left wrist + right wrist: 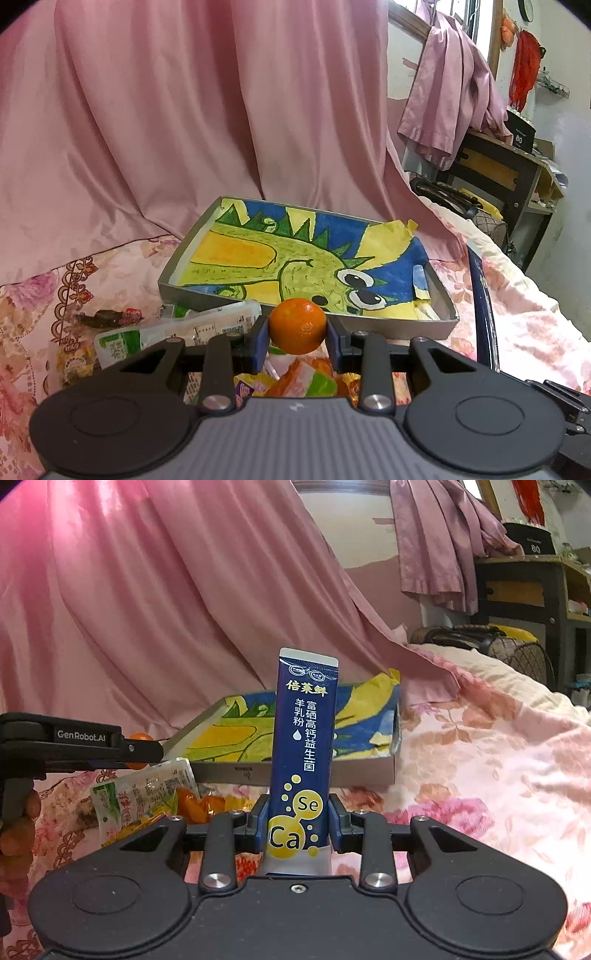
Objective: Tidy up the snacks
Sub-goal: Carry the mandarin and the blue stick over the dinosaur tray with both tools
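Your left claw (297,332) pinches the small, round, firm orange tangerine (297,326) just short of the grey dinosaur-lined cardboard tray (207,301), while your right claw (297,821) clamps the light, crushable dark-blue foil sachet (301,753) low down.

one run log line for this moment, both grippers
left gripper: shut on orange | right gripper: shut on blue sachet | tray: no snacks inside

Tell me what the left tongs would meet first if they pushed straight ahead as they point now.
Probably the near wall of the grey tray, just beyond the orange held in the left tongs. Depth is unclear; they might clear the rim and reach the dinosaur drawing.
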Demonstrator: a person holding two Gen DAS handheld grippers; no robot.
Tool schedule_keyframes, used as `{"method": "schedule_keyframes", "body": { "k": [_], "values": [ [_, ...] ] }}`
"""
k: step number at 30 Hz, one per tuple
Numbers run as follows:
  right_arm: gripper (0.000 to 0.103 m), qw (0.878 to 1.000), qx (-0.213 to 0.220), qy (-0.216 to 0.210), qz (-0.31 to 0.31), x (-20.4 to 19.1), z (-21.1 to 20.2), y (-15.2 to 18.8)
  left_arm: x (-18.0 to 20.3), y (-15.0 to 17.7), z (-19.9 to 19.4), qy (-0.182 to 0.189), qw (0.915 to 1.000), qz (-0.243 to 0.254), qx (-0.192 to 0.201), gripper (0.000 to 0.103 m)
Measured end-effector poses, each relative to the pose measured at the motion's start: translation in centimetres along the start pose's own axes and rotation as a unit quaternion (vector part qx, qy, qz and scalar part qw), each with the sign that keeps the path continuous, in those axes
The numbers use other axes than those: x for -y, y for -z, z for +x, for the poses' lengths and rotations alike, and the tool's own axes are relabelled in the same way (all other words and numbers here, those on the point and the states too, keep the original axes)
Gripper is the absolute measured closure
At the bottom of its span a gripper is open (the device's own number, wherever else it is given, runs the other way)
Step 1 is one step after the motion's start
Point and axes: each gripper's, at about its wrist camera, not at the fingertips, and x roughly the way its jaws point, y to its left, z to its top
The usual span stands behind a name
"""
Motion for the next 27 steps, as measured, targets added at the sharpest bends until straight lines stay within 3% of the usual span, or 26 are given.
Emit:
{"method": "schedule_keyframes", "body": {
  "k": [16,22,27],
  "values": [
    [0.069,0.998,0.046,-0.005,0.039,2.0,4.0,-2.7,-0.5,-2.6,3.8,-0.024,0.9995,-0.022,0.005,0.067],
    [0.069,0.995,0.083,-0.005,0.048,2.8,7.8,-5.1,-1.5,-4.2,5.9,-0.032,0.9983,-0.048,0.004,0.067],
    [0.069,0.996,0.079,-0.010,0.050,3.3,11.7,-6.4,-2.2,-5.7,8.3,-0.050,0.9976,-0.049,-0.002,0.067]
  ]
}}
